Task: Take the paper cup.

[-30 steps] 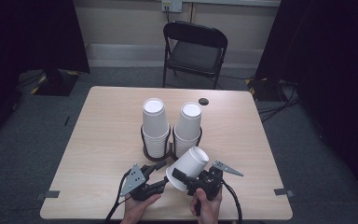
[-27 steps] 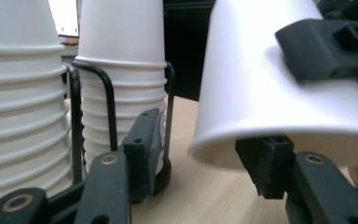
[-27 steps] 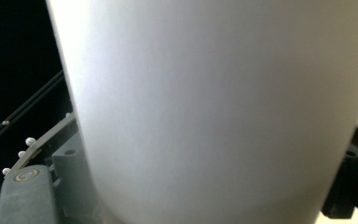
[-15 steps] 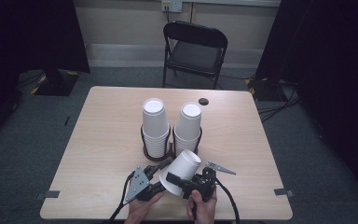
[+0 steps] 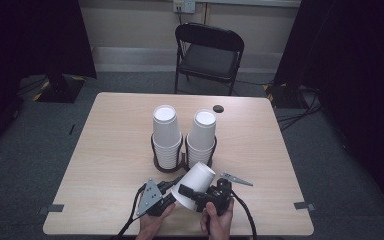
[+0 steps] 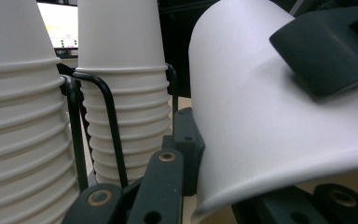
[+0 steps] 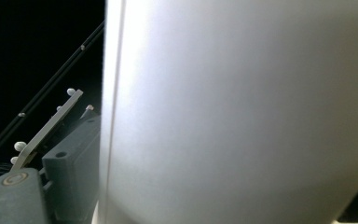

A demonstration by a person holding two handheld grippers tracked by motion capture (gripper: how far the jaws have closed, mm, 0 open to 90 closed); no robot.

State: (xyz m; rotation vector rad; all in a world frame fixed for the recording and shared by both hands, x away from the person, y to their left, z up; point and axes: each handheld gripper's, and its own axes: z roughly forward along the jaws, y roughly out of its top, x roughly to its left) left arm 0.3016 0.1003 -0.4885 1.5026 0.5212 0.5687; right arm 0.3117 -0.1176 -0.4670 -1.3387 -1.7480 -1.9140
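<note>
Pale wooden surface [image 5: 110,165], seen from above, with a black folding chair [image 5: 209,55] standing behind its far edge on the grey carpet. Near the middle of the surface stands a black wire holder [image 5: 169,165] carrying two stacks of white paper cups, mouths down: the left stack [image 5: 166,135] and the right stack [image 5: 202,136], side by side and upright. In the left gripper view the same stacks rise at the left, their nested rims showing as ridges behind the holder's wire loops [image 6: 109,135].

A single white paper cup [image 5: 194,184] lies tilted just in front of the holder, near the person's edge, base up and away, mouth down toward the hands, held between the two tools. The left gripper [image 5: 166,196] has just been closing; its jaws now stand narrow, nipping the cup's wall at the rim [image 6: 261,140]. The right gripper [image 5: 196,196] has just been opening; one of its jaws lies across the cup's outer wall, the jaws stand wide, and the pictures do not settle whether the pads press on the cup. In the right gripper view the cup's wall [image 7: 242,116] stands close before the camera.

A small dark round object [image 5: 218,108] rests on the surface near the far edge.
</note>
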